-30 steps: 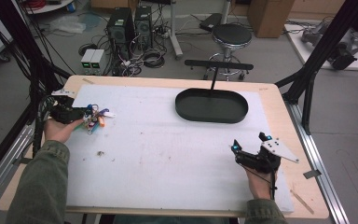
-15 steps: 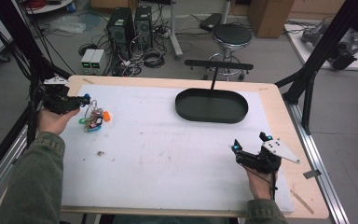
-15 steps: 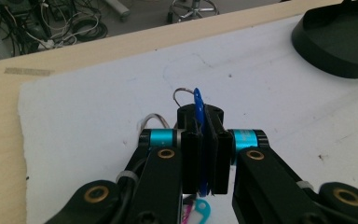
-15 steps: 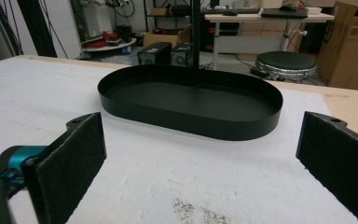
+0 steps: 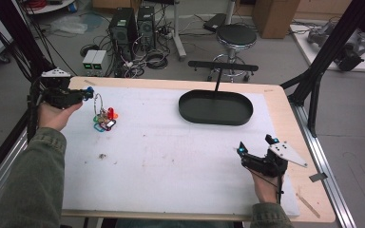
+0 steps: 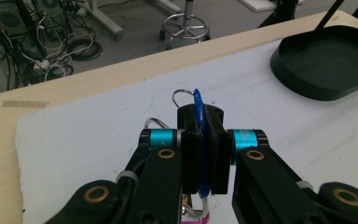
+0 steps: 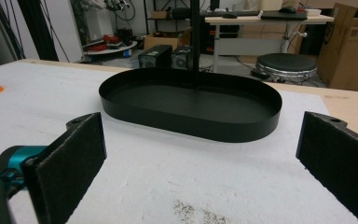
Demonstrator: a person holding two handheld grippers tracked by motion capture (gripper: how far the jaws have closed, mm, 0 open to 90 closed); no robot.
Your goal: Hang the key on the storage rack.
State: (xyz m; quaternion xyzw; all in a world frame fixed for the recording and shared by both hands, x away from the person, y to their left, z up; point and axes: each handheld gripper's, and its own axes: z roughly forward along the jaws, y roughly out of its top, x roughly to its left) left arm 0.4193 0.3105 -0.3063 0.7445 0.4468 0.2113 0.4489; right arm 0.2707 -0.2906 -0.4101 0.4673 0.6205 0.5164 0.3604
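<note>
Left gripper [image 6: 204,158] was clamped on a blue tag [image 6: 198,108] of the key bunch [image 5: 104,118] at the table's [image 5: 171,161] far left. Right gripper [image 7: 200,163] rested with fingers apart near the black tray [image 5: 215,108]. Advice: lift slowly so the bunch hangs free.
</note>
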